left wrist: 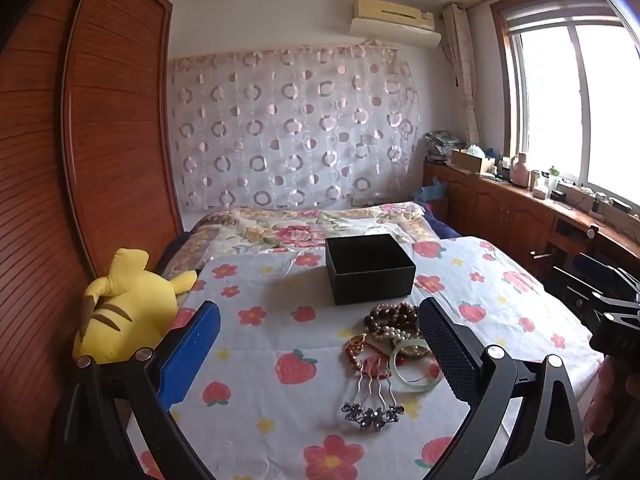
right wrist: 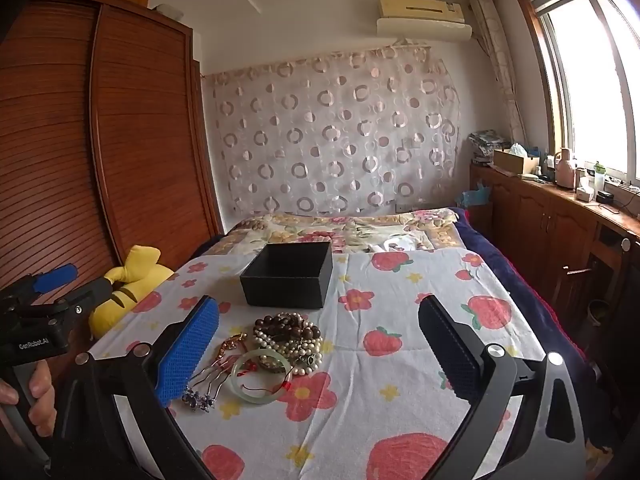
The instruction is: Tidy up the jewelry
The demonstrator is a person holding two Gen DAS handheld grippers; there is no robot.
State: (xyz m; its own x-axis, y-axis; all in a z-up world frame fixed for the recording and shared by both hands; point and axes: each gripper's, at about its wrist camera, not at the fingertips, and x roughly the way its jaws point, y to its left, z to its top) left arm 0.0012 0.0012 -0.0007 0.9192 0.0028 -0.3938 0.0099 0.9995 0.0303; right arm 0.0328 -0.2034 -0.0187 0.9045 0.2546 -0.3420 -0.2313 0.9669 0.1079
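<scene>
A pile of jewelry lies on the strawberry-print cloth: brown and pearl bead strands (left wrist: 394, 320) (right wrist: 290, 334), a green jade bangle (left wrist: 416, 364) (right wrist: 262, 376), a silver hair comb with a dark flower top (left wrist: 372, 404) (right wrist: 202, 386) and a gold-red bracelet (left wrist: 354, 350). An open, empty black box (left wrist: 370, 268) (right wrist: 288, 274) stands just behind the pile. My left gripper (left wrist: 320, 340) is open above the cloth, the pile toward its right finger. My right gripper (right wrist: 320, 340) is open, the pile toward its left finger. Neither holds anything.
A yellow plush toy (left wrist: 128, 304) (right wrist: 128, 278) lies at the cloth's left edge by the wooden wardrobe (left wrist: 116, 120). A floral quilt (left wrist: 304, 228) covers the bed behind. Wooden cabinets with clutter (right wrist: 560, 208) run under the window on the right.
</scene>
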